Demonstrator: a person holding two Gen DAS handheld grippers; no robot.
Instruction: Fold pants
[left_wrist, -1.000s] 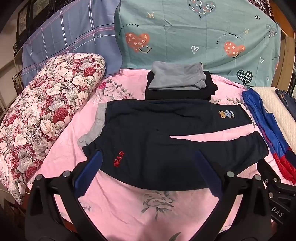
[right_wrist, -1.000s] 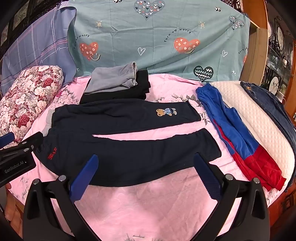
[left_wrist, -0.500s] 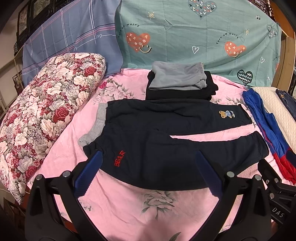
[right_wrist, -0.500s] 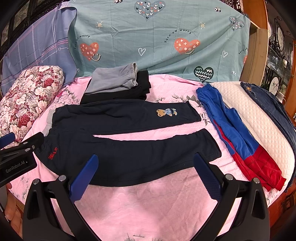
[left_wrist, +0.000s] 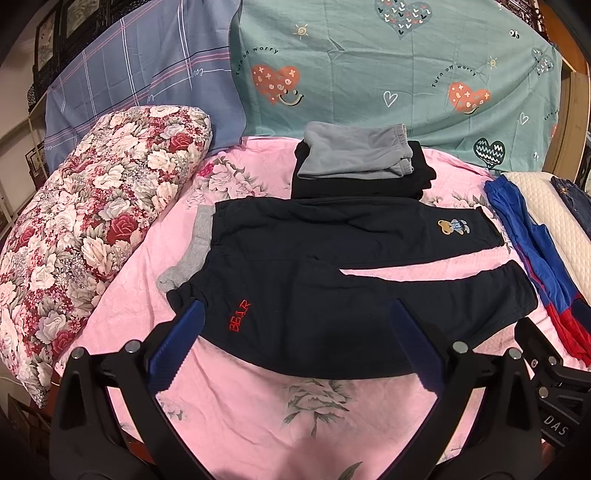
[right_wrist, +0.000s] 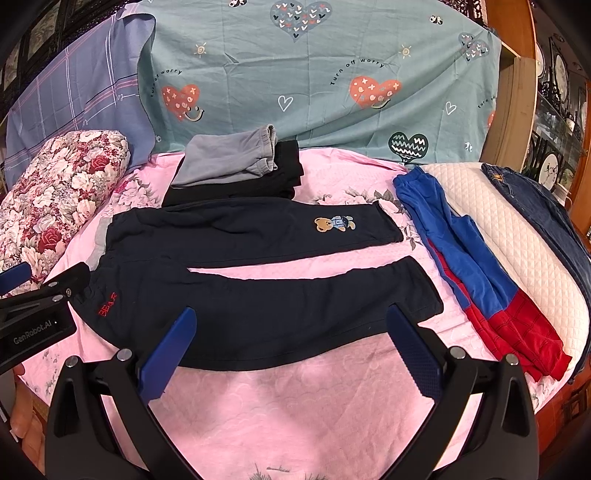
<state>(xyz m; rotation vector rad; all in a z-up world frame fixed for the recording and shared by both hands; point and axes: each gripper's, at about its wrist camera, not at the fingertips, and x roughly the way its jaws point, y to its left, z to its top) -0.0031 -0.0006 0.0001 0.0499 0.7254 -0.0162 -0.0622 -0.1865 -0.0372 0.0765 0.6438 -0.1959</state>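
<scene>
No fold is made yet, we judge: pants (left_wrist: 332, 280) lie flat, legs apart, while our left gripper (left_wrist: 295, 347) and right gripper (right_wrist: 291, 350) hover spread and empty.

Soft matt cloth throughout, hard plastic only on the claws.

The dark pants (left_wrist: 332, 273) are thick matt knit with red stitched lettering and an embroidered bear patch (right_wrist: 334, 224). The pink bed sheet (right_wrist: 314, 398) is smooth printed cotton, faintly embossed. The cream pad (right_wrist: 517, 229) is quilted in diamonds; the jeans (right_wrist: 546, 206) are coarse denim. Each claw, left claw (left_wrist: 295, 350) and right claw (right_wrist: 291, 350), has matt black plastic arms, textured blue pads and shiny metal screw heads.
</scene>
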